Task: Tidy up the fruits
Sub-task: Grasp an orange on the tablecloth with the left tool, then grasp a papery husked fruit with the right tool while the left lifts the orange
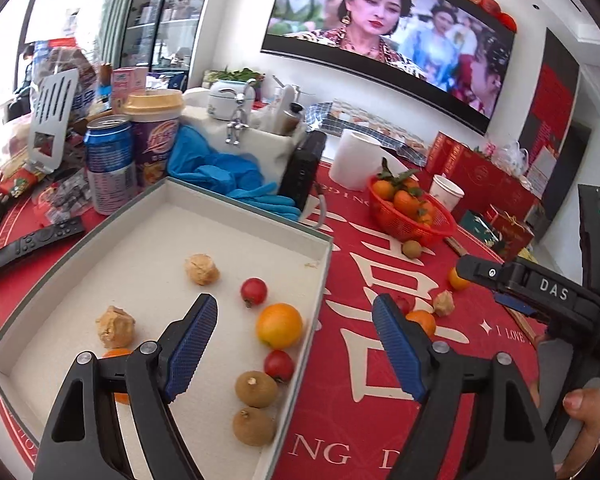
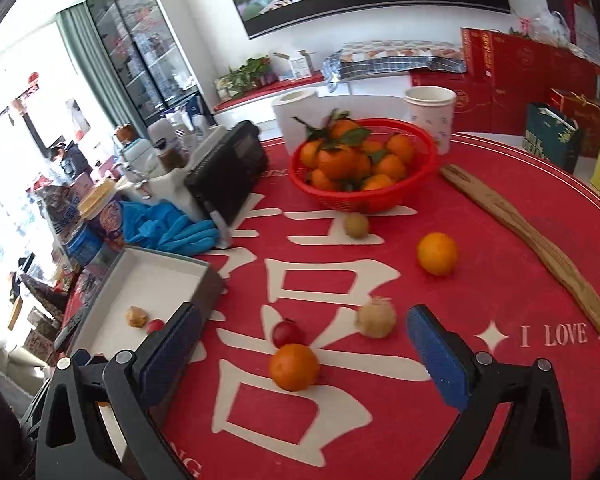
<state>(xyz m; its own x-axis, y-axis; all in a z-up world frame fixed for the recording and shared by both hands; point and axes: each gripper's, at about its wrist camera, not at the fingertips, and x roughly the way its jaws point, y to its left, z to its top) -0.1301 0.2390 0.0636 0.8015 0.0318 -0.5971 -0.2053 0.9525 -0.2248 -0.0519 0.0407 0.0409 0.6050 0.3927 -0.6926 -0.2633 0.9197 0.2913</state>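
Orange (image 2: 294, 366) sits low centre of the right wrist view, dead between the right gripper (image 2: 306, 356)'s wide-open, empty jaws, a red cherry fruit (image 2: 288, 333) touching behind. Tray (image 2: 168, 268) lies left. Left gripper (image 1: 296, 344), open and empty too, hovers over the tray's edge — right hand's nearer.
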